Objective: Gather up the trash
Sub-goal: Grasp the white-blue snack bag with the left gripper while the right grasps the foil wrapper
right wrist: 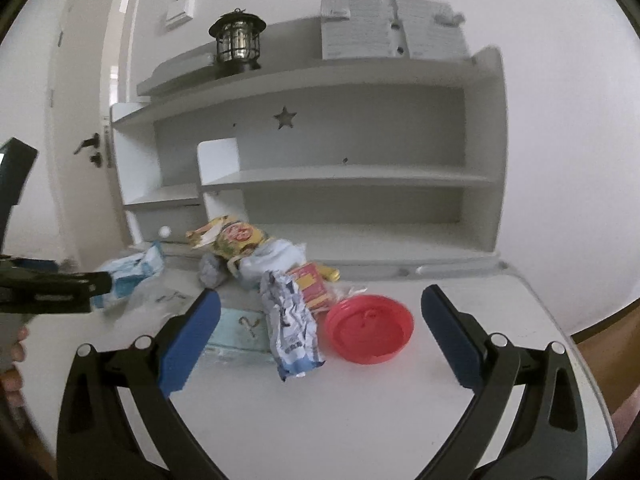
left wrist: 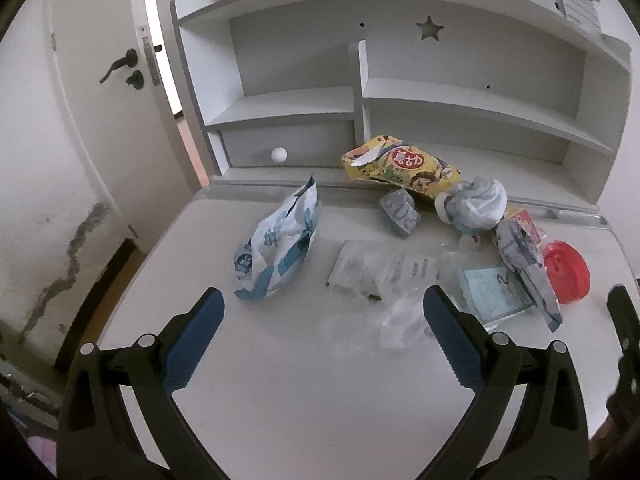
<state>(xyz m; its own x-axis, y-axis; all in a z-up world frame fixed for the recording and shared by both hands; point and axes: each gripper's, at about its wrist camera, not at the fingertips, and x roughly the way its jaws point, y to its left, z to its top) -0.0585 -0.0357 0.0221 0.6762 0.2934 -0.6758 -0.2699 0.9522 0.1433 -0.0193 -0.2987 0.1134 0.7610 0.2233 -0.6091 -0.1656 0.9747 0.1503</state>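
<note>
Both tools are seen with jaws spread wide and nothing between them: the left gripper (left wrist: 323, 304) is held over the near-left part of the desk (left wrist: 304, 380), the right gripper (right wrist: 321, 304) over the near-right part.

Trash lies scattered toward the desk's back edge:
- blue-and-white bag (left wrist: 280, 240), left of centre, standing partly crumpled
- clear plastic wrapper (left wrist: 384, 276), flat, mid-desk, just ahead of the left gripper
- yellow snack bag (left wrist: 396, 166), against the back edge below the shelf unit (left wrist: 472, 100)
- crumpled silver-blue wrapper (right wrist: 294, 328), touching the red lid (right wrist: 370, 328), near-right

No bin is in view.

Judged: first pick not yet made. The flat clear wrapper would best be approached low and pinched at a raised crease; crumpled pieces offer easier bulk. The lid should be taken by its rim.
</note>
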